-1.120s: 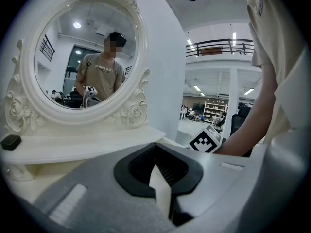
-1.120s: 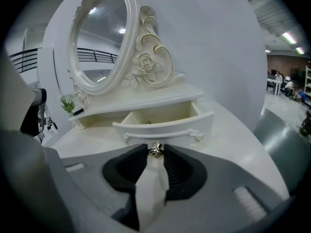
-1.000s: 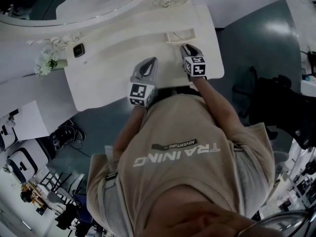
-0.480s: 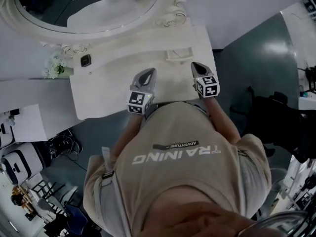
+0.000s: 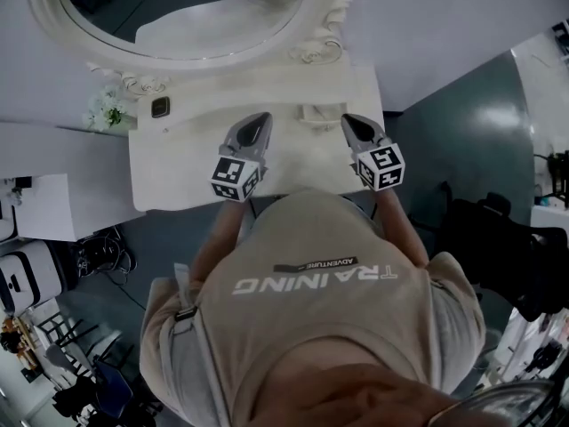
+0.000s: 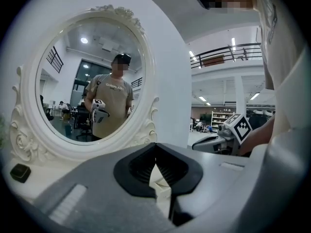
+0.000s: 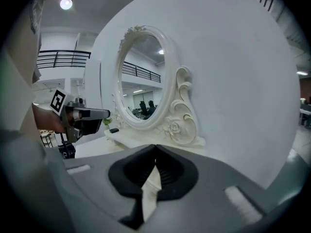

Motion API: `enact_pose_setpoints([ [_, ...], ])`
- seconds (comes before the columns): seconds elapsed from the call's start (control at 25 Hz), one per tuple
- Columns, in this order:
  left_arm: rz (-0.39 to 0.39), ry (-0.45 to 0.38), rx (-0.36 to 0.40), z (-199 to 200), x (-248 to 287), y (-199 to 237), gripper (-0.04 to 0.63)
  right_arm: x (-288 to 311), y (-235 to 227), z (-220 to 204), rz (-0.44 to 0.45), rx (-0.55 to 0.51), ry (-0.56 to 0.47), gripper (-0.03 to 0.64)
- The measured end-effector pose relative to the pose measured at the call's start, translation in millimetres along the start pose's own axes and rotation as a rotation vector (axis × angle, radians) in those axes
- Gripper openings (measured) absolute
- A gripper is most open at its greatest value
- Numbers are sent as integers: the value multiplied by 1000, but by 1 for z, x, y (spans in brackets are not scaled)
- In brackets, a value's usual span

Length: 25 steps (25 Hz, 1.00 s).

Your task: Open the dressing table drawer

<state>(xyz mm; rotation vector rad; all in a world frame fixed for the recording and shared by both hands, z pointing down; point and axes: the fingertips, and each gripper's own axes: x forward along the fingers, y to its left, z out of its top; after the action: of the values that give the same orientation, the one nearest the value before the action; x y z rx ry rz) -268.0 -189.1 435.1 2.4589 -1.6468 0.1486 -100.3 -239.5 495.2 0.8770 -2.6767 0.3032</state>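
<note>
The left gripper [image 6: 155,148] has its fingers pressed together, tip to tip, with nothing between them. The right gripper [image 7: 155,149] has just been closing its jaws, and they now meet on empty air as well. Both hover side by side above the top of the dressing table [image 5: 178,172], near its front edge, the right one close to the front right corner. Each points roughly level towards the oval mirror [image 5: 178,7] that stands along the back edge.

At the back left corner sit some flowers [image 5: 107,109] and a small dark object [image 5: 160,107], well apart from either gripper.

The drawer itself does not show in any view. It presumably sits in the table's front, below the near edge, where the person's chest [image 5: 311,274] and the overhanging top hide it. Held this high and empty, the grippers look parked rather than working. Whether the drawer is shut or pulled out cannot be told.
</note>
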Motion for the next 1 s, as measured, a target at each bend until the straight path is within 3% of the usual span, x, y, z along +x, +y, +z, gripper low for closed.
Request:
enact_pose_setpoints([
  [0.28, 32, -16, 46, 35, -10, 13, 8, -6, 15, 64, 37, -201, -87, 3],
  [0.48, 100, -42, 78, 54, -13, 30, 8, -7, 24, 103, 91, -272, -150, 3],
  [0.72, 141, -50, 100, 60, -12, 22, 8, -7, 31, 125, 160, -284, -213, 3],
  [1.0, 187, -76, 114, 72, -8, 23, 8, -6, 12, 126, 139, -241, -284, 3],
])
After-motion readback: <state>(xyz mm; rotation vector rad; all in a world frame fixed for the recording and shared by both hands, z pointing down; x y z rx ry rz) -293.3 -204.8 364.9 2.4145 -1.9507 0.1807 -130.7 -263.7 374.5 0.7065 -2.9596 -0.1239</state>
